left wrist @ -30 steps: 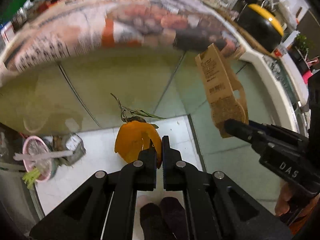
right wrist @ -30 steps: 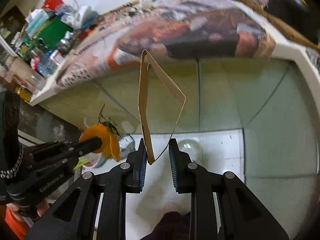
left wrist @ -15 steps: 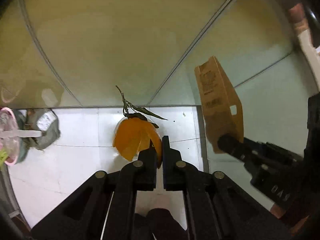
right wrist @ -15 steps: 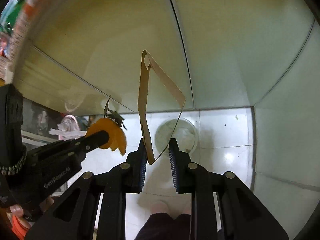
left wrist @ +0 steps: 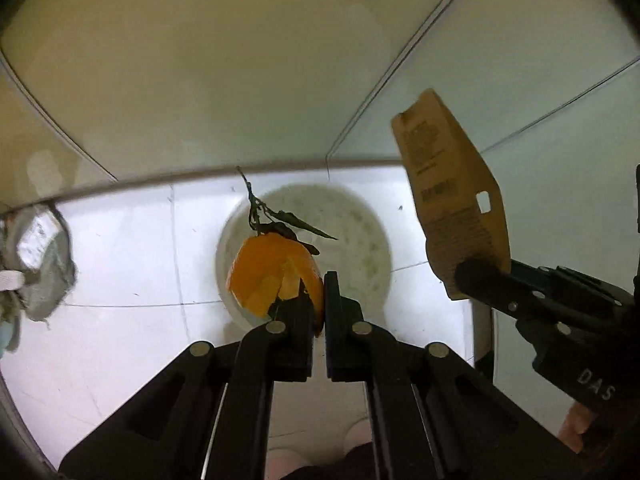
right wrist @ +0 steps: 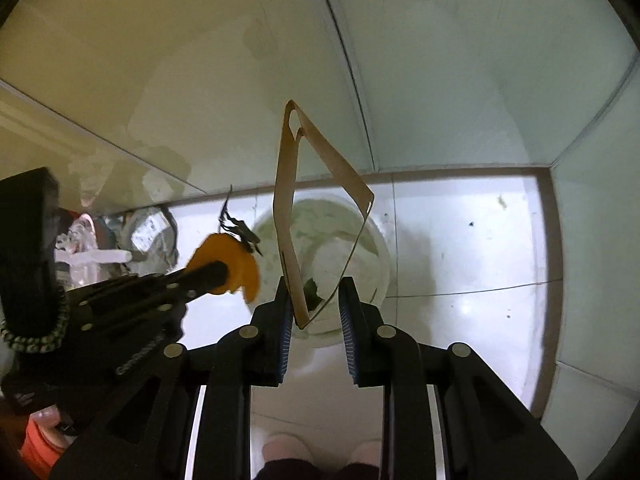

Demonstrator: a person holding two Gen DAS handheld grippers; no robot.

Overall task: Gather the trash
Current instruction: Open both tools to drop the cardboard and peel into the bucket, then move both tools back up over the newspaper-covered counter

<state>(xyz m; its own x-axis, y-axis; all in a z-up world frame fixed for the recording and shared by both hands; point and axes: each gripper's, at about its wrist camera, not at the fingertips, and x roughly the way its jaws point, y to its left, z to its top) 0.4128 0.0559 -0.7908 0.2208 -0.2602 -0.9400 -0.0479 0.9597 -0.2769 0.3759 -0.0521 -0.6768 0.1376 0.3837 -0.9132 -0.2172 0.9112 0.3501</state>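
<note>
My left gripper [left wrist: 319,294] is shut on an orange peel [left wrist: 272,272] with a stem and dry leaves, held above a white round bin [left wrist: 360,232] on the floor. My right gripper [right wrist: 314,304] is shut on a brown cardboard sleeve [right wrist: 286,216], pinched at its lower corner, above the same bin [right wrist: 372,248]. In the left wrist view the sleeve [left wrist: 452,204] and the right gripper [left wrist: 476,274] are at the right. In the right wrist view the peel [right wrist: 232,260] and the left gripper [right wrist: 216,270] are at the left. The bin holds pale waste and a green scrap.
White floor tiles [left wrist: 120,280] lie below, with pale green panels [left wrist: 240,60] rising behind. A crumpled grey wrapper [left wrist: 44,256] lies on the floor at the left, beside a pink cup [right wrist: 84,232] with a white stick. The person's feet [right wrist: 316,452] show below.
Both grippers have tilted down and moved over the bin; the table top left the view. The peel and the sleeve stay gripped, now hanging above the bin's opening.
</note>
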